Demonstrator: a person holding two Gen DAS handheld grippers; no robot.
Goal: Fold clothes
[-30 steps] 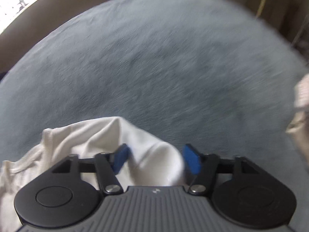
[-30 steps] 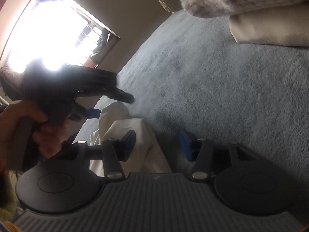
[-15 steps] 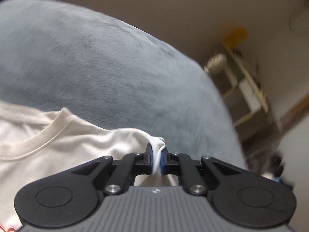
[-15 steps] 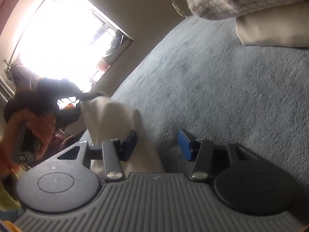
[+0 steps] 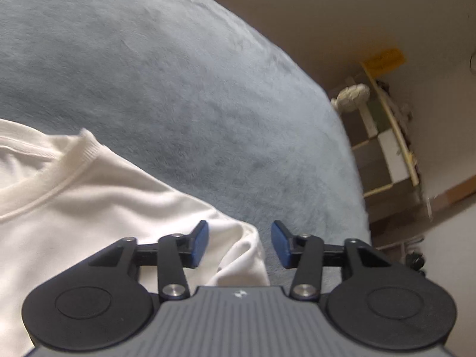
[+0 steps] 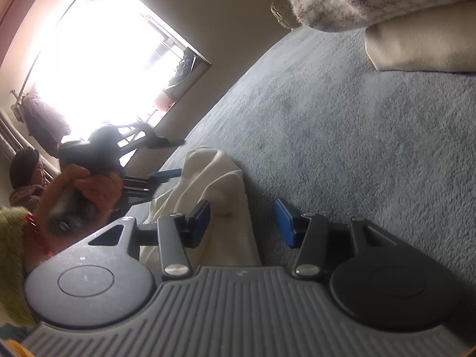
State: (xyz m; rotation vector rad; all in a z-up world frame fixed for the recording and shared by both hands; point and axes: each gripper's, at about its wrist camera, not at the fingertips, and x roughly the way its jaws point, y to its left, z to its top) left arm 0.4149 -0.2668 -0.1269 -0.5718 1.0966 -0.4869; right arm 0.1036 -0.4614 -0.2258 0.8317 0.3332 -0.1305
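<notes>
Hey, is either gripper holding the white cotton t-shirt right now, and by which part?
Neither. The left gripper has just opened over the white cotton t-shirt; the right gripper stands open too.

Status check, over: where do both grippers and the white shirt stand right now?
Left gripper fingers just opened, shirt corner loose between them. Right gripper open, not gripping. White shirt flat on grey blanket. Nothing in the way.

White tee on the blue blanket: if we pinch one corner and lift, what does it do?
Likely floppy: the white tee lies in soft folds and bunches into a ridge near the right hand-held gripper. A one-corner lift would probably drape, not hold shape. It looks thin, so probably light. The fuzzy blue blanket may drag on it when pushed, wrinkling rather than sliding.
</notes>
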